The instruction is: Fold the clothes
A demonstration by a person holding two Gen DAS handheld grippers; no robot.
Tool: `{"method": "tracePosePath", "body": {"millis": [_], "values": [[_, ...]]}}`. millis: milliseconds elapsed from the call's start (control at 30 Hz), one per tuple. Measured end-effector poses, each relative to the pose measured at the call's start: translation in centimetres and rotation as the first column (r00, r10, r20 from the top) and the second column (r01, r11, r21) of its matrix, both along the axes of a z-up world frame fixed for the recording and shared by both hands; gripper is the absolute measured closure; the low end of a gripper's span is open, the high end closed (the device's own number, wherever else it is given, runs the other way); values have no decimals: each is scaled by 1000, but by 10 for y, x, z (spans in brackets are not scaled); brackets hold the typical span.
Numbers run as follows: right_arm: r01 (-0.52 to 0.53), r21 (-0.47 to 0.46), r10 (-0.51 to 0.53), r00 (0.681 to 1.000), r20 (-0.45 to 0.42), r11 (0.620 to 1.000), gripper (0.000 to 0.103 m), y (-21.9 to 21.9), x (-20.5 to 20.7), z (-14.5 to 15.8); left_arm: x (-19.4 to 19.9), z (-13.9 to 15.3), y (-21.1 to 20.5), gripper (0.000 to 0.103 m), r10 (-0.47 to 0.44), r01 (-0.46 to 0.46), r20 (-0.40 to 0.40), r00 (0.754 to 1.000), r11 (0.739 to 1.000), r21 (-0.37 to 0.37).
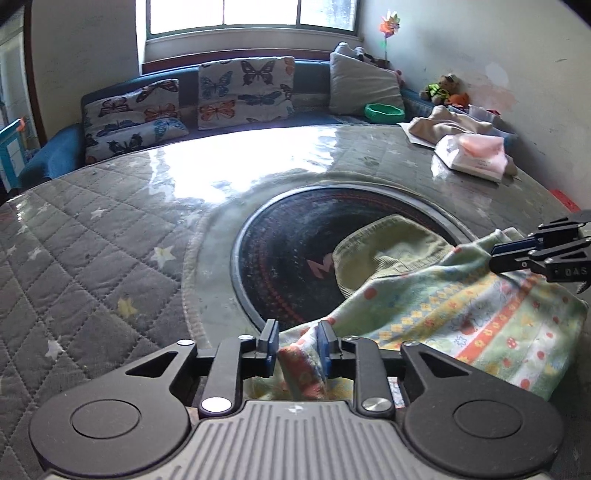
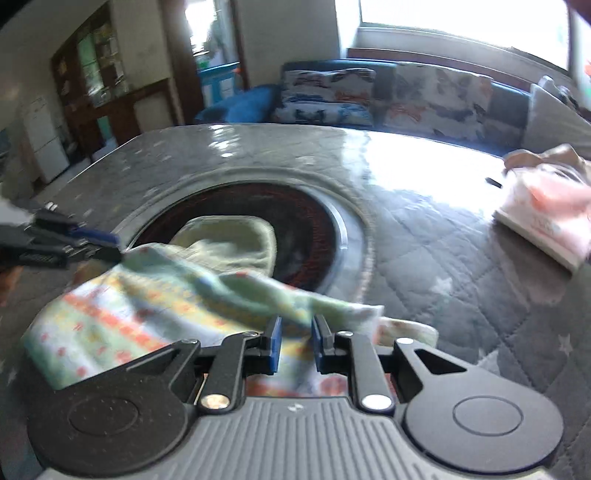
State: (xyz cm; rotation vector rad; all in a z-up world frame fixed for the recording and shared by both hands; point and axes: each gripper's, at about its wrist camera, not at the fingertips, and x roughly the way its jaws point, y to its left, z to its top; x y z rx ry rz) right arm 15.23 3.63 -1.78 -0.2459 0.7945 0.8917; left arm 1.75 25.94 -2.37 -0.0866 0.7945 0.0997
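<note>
Item: patterned garment (image 1: 461, 317), on counter (image 1: 110, 258). Long axis runs btwn left hand-held gripper (image 1: 295, 345) and right hand-held gripper (image 2: 295, 341) at 3 o'clock; each clamped on one end.

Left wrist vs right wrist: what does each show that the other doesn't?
Left wrist only: green bowl on the sofa, stuffed toys, a pinwheel.
Right wrist only: white fridge and dark wood cabinet off to the side.
Both: the patterned garment gripped by the left tool and right tool, round dark inset, butterfly cushions, pink packet.
</note>
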Motion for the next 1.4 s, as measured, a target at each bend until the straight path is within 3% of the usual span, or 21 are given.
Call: {"method": "tracePosePath", "body": {"millis": [200,433,600,767,1067,1400], "values": [[45,19,-46,997,56,999,86,9,3,3,-5,13,6,70,78,-78,35,996,997,3],[-87,32,85,994,63,996,77,38,-23,7,-13,29,-31,71,-19,22,91,996,999,-32],[-84,25,82,995,53,996,74,58,-25,-3,3,18,-51,70,-70,75,67,995,994,-80],[-75,38,73,996,50,996,66,62,-26,-8,23,3,-46,70,-28,33,35,999,991,-130],[-87,36,84,994,74,996,59,64,-31,-10,25,-3,-27,70,49,-42,30,998,981,-190],[-131,29,128,987,94,991,58,54,-56,1,-11,15,-57,65,-16,27,91,996,993,-117]]}}
